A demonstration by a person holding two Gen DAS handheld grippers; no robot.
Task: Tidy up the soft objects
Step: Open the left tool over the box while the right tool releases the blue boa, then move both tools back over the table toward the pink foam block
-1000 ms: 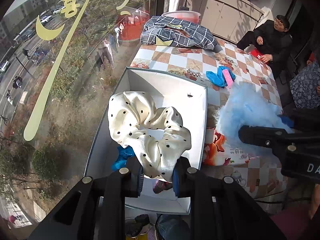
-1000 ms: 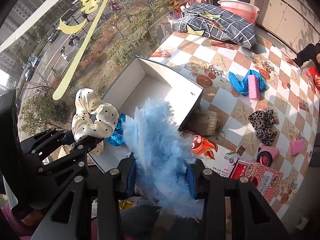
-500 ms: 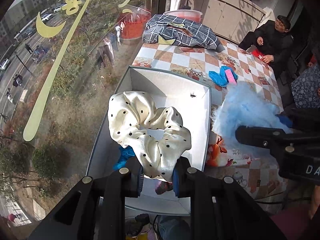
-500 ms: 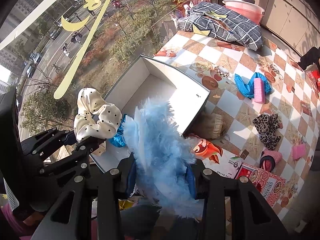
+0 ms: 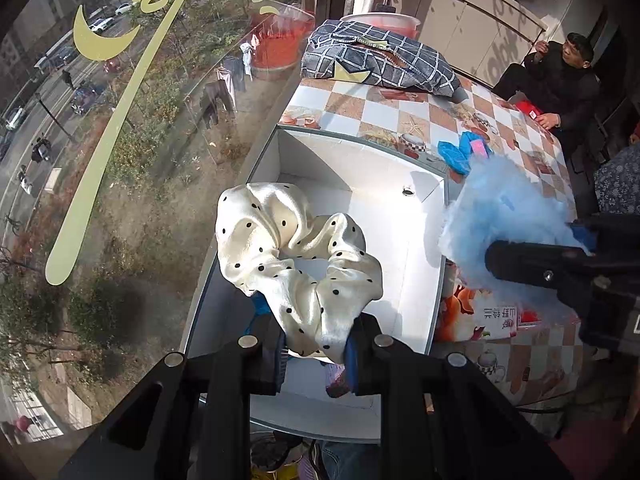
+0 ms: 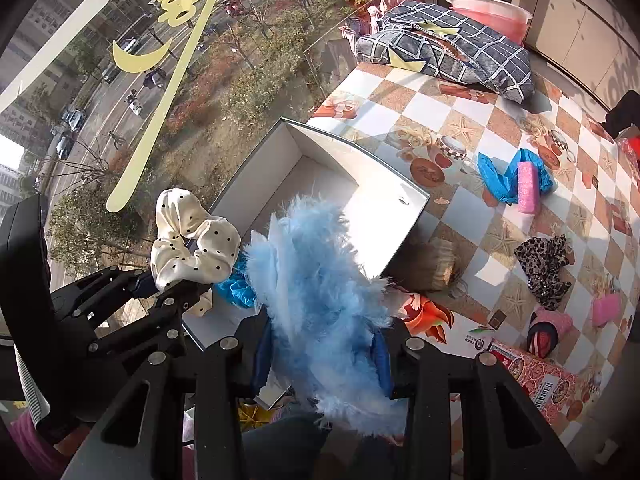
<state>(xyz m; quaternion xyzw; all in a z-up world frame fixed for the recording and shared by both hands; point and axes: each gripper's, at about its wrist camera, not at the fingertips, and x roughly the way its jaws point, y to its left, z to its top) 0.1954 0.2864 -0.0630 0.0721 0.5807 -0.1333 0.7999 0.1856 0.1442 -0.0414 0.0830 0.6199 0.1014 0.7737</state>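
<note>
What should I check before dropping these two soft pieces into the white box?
1. Left gripper shut on the polka-dot scrunchie: ok.
2. Right gripper shut on the blue feathery piece: ok.
3. Scrunchie above the white box: ok.
4. Feathery piece fully over the box: not ok, part overhangs the near edge.
5. Bare floor left in the box: ok, far half open.
6. Blue item already inside stays clear: cannot tell.
</note>
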